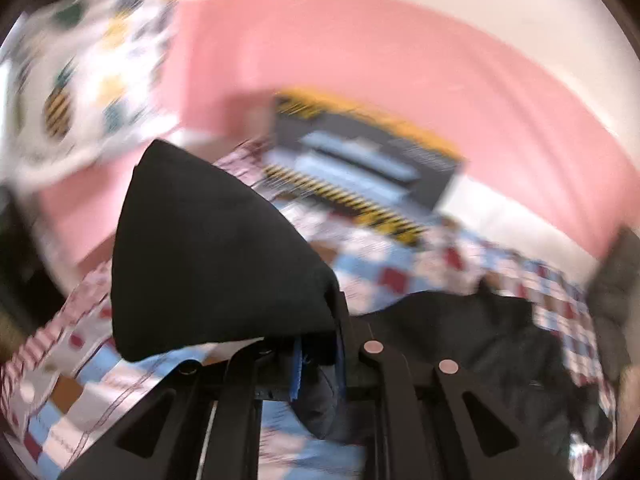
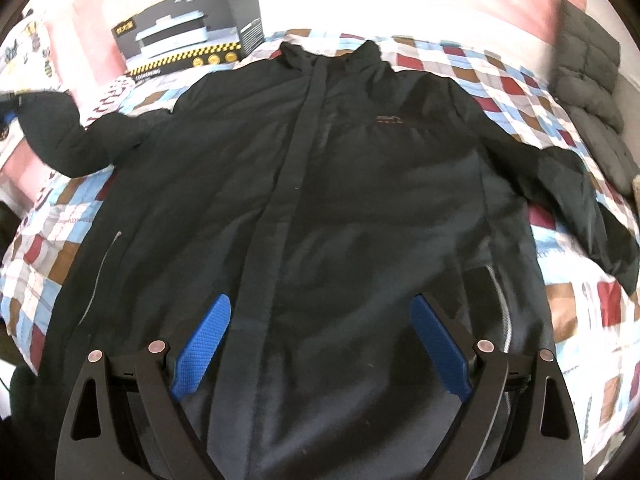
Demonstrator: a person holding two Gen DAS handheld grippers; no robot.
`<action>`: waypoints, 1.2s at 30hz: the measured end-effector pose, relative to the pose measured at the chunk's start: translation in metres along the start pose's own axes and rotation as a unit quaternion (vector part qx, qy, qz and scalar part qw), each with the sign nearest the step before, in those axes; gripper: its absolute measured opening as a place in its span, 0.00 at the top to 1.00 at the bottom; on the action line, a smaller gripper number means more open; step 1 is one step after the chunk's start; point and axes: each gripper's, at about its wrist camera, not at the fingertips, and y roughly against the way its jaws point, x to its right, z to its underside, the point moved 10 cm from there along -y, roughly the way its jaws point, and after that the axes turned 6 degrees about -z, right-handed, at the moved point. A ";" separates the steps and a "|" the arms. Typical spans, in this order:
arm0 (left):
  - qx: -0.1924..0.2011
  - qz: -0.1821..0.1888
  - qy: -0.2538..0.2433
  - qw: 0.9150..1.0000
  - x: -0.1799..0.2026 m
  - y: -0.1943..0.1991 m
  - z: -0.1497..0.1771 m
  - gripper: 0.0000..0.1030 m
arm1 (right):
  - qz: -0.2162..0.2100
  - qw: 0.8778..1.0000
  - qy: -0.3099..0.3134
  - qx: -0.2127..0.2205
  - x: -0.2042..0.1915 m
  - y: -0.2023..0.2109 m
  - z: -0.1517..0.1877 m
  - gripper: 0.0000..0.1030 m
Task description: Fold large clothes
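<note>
A large black jacket (image 2: 320, 184) lies front up and spread out on a checkered bedspread (image 2: 516, 88), collar at the far end. Its left sleeve end (image 2: 48, 132) is lifted at the far left. My left gripper (image 1: 318, 364) is shut on that black sleeve cuff (image 1: 208, 248) and holds it above the bed; the view is blurred by motion. More of the jacket (image 1: 480, 344) lies at the lower right there. My right gripper (image 2: 320, 340) is open and empty, its blue pads (image 2: 204, 344) spread above the jacket's lower front. The right sleeve (image 2: 592, 208) lies out to the right.
A black and yellow appliance box (image 2: 192, 36) stands at the head of the bed, also in the left wrist view (image 1: 360, 160). A grey quilted cushion (image 2: 592, 92) lies at the right. A pink wall (image 1: 400, 60) and a patterned pillow (image 1: 92, 68) are behind.
</note>
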 end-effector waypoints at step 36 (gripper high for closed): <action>-0.129 0.196 -0.119 0.965 0.216 -0.046 0.108 0.28 | -0.026 0.993 -0.110 0.035 0.098 -0.001 -0.018 0.12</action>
